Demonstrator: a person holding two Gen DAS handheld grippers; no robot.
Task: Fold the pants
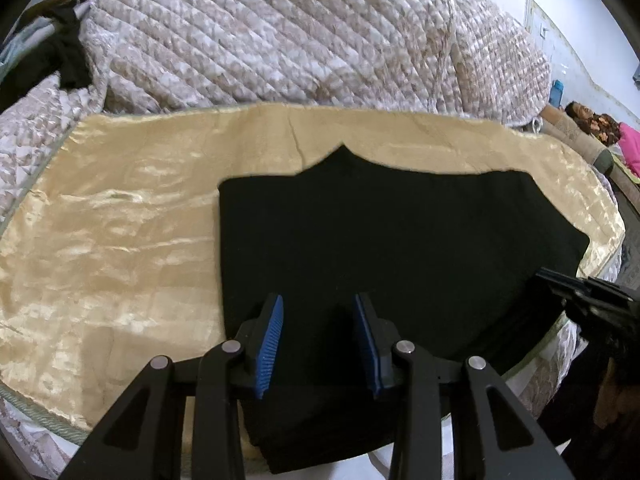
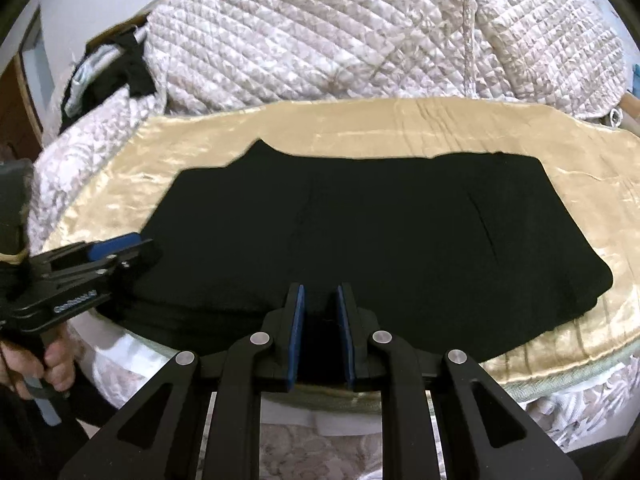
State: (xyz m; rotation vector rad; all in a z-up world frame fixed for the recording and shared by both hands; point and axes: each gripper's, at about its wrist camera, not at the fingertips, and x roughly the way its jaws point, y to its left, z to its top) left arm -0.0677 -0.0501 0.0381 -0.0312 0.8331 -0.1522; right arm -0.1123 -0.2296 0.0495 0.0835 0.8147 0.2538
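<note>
Black pants [image 1: 380, 240] lie folded flat on a shiny gold cloth [image 1: 120, 240]. They also show in the right wrist view [image 2: 360, 224], on the same gold cloth [image 2: 400, 132]. My left gripper [image 1: 319, 304] is open, its blue pads over the pants' near left part, holding nothing. My right gripper [image 2: 321, 294] is open with a narrower gap, at the pants' near edge, holding nothing. The left gripper also shows at the left of the right wrist view [image 2: 116, 248]. The right gripper's black body shows at the right edge of the left wrist view [image 1: 592, 300].
A quilted white-and-beige bedspread [image 1: 300, 32] is heaped behind the cloth. Dark clothes [image 1: 68, 56] lie at the far left. A person in pink [image 1: 628, 144] lies at the far right. The bed's near edge [image 2: 560, 380] drops off just under the grippers.
</note>
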